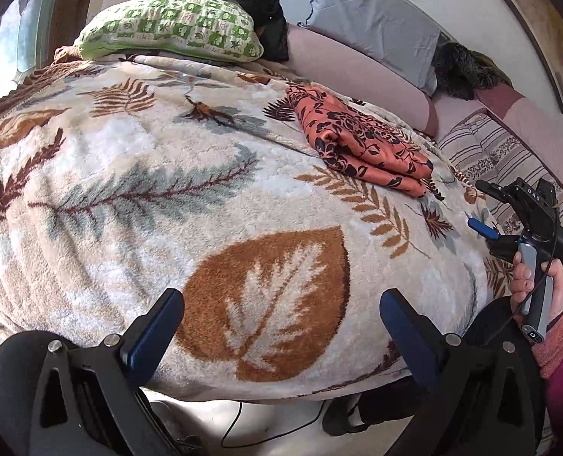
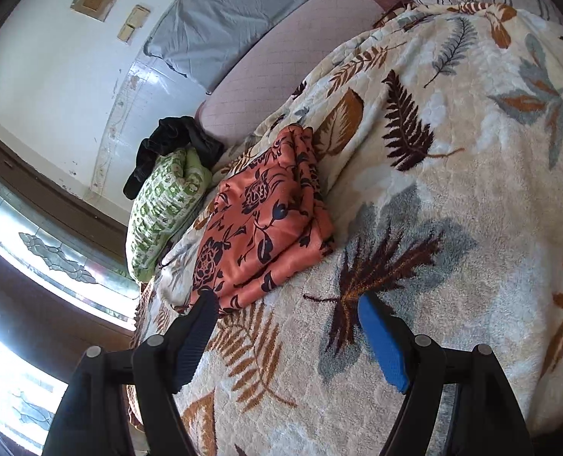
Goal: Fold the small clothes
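An orange cloth with a dark flower print (image 1: 361,140) lies folded in a compact stack on the leaf-patterned fleece blanket (image 1: 167,197). It also shows in the right wrist view (image 2: 262,220), just beyond the gripper. My left gripper (image 1: 281,311) is open and empty, above the blanket's near edge, well short of the cloth. My right gripper (image 2: 287,311) is open and empty, with its left fingertip (image 2: 205,315) close to the cloth's near corner. The right gripper also shows in the left wrist view (image 1: 486,209), held in a hand at the right.
A green patterned pillow (image 1: 171,30) with a black garment (image 1: 258,7) behind it lies at the bed's far end. A grey pillow (image 1: 376,26) leans on the wall. A striped cushion (image 1: 490,155) lies to the right. A window (image 2: 34,250) is at the left.
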`<control>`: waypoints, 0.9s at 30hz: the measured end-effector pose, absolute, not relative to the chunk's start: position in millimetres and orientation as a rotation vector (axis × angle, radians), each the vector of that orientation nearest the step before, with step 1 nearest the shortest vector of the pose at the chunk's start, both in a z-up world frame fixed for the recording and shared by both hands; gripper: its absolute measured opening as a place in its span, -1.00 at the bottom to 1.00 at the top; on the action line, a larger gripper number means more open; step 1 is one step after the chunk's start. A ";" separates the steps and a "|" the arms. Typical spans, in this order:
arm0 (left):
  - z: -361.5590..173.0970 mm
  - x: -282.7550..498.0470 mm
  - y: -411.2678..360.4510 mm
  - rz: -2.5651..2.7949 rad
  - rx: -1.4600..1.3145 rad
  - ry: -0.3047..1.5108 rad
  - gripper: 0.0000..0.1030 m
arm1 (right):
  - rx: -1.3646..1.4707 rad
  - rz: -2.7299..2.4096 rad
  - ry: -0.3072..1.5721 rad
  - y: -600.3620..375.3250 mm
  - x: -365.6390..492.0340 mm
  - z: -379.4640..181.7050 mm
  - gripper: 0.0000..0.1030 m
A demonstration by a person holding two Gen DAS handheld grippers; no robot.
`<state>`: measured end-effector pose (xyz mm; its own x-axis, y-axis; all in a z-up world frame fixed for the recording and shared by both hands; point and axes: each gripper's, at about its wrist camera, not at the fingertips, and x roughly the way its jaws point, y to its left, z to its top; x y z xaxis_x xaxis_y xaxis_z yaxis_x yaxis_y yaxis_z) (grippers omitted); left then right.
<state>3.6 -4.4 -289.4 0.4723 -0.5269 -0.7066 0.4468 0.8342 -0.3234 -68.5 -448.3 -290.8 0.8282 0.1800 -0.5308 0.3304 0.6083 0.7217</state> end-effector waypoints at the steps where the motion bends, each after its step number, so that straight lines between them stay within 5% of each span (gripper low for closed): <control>1: -283.2 7.9 -9.3 -0.597 -0.092 0.893 0.99 | 0.938 -0.084 0.605 -451.1 -71.5 -292.9 0.53; 12: -231.7 148.5 -76.3 -0.544 -0.072 0.911 0.99 | 1.055 -0.008 0.563 -490.9 -29.8 -275.3 0.57; 27: -273.3 248.5 -196.1 -0.522 0.061 1.003 0.99 | 1.029 0.033 0.848 -537.9 138.5 -334.7 0.57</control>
<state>248.5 -196.1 -273.3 0.4262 -0.3905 -0.8160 0.4450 0.8759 -0.1867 138.5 -537.9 -334.7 0.6904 0.3990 -0.6035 0.3514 0.5441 0.7618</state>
